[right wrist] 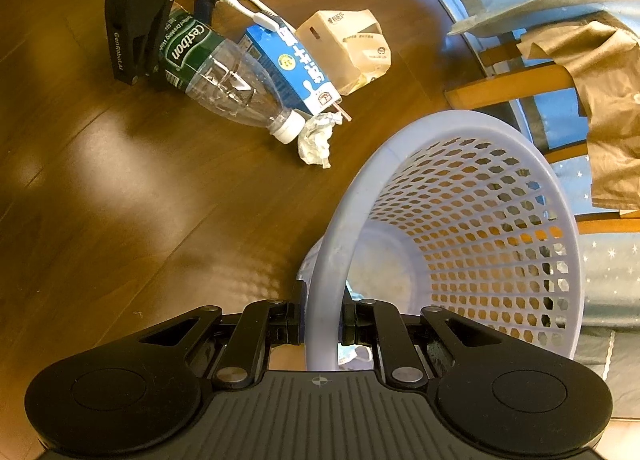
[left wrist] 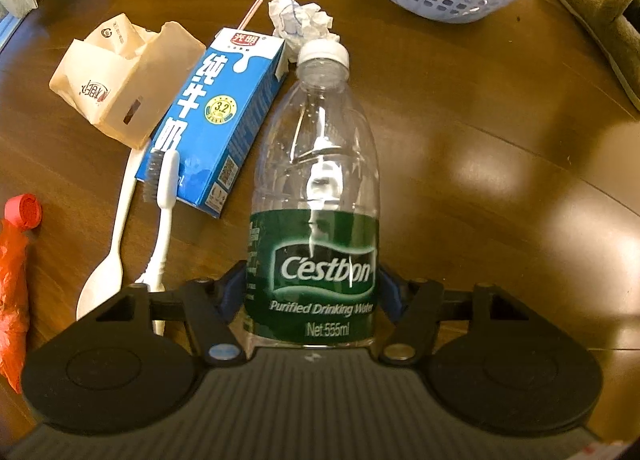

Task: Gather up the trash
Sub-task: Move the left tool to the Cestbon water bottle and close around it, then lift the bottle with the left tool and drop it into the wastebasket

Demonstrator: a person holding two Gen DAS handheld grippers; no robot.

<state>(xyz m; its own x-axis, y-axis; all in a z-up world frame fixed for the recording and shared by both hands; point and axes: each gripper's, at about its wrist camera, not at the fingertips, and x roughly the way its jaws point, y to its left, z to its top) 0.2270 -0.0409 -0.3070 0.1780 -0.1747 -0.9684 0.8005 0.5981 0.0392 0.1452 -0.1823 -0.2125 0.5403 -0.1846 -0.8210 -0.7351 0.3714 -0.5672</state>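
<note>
Dark brown wooden table (left wrist: 480, 164) is strewn with trash. An empty water bottle (left wrist: 316, 188) lies on it, its labelled end flanked by the left gripper (left wrist: 312, 284), whose pads sit against the label. Beside the bottle a blue milk carton (left wrist: 216, 116), a toothbrush (left wrist: 164, 196), a white spoon (left wrist: 108, 260) and crumpled paper (left wrist: 300, 20) are seen. The lilac basket (right wrist: 460, 220) is pinched at its rim by the right gripper (right wrist: 322, 320).

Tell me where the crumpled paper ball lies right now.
The crumpled paper ball lies on the wooden floor at the water bottle cap, beside the milk carton straw end, between that pile and the laundry-style basket.
</note>
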